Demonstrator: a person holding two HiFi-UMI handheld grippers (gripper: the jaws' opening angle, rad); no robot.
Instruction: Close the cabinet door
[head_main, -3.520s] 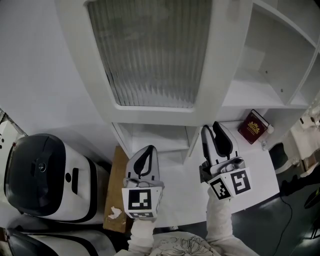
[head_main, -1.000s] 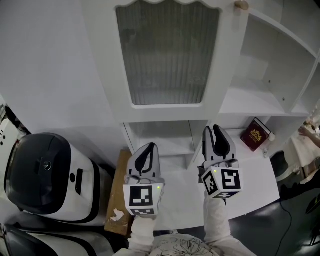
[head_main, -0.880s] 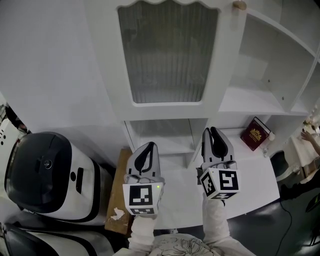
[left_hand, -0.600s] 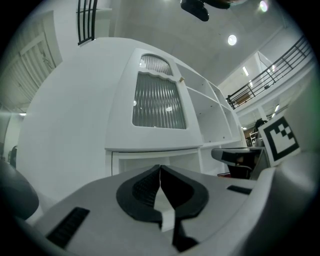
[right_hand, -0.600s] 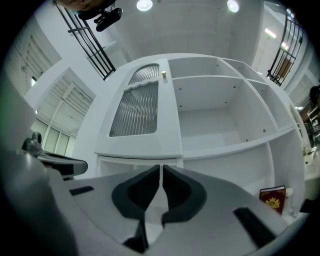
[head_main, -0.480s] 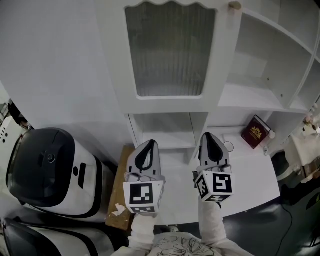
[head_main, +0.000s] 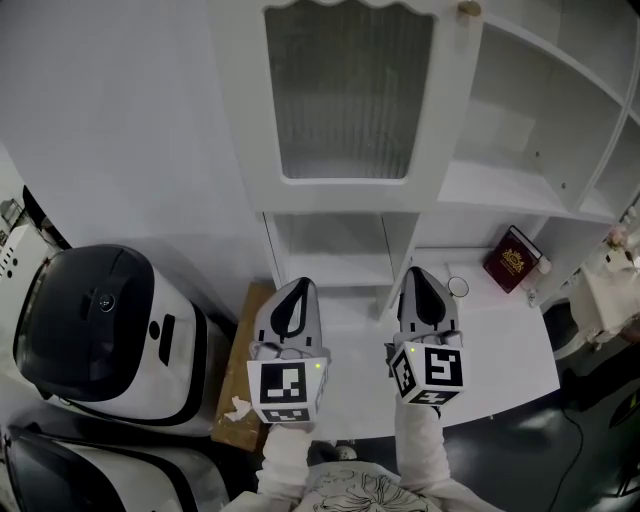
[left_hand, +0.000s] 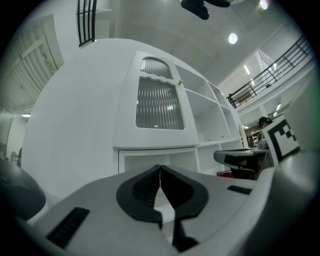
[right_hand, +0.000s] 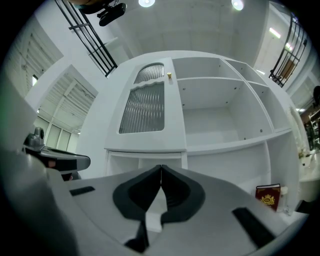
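The white cabinet door (head_main: 350, 95), ribbed glass under a scalloped edge with a small round knob (head_main: 468, 8), sits flat against the cabinet front beside open shelves (head_main: 520, 130). The left gripper (head_main: 300, 290) and right gripper (head_main: 415, 275) point level toward it, side by side, their black ribbed fingers (left_hand: 142, 190) pressed together on nothing

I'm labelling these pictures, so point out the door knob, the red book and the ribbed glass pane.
door knob (head_main: 468, 9), head view, rounded face
red book (head_main: 512, 258), head view, cover's middle
ribbed glass pane (head_main: 348, 95), head view, pane's centre
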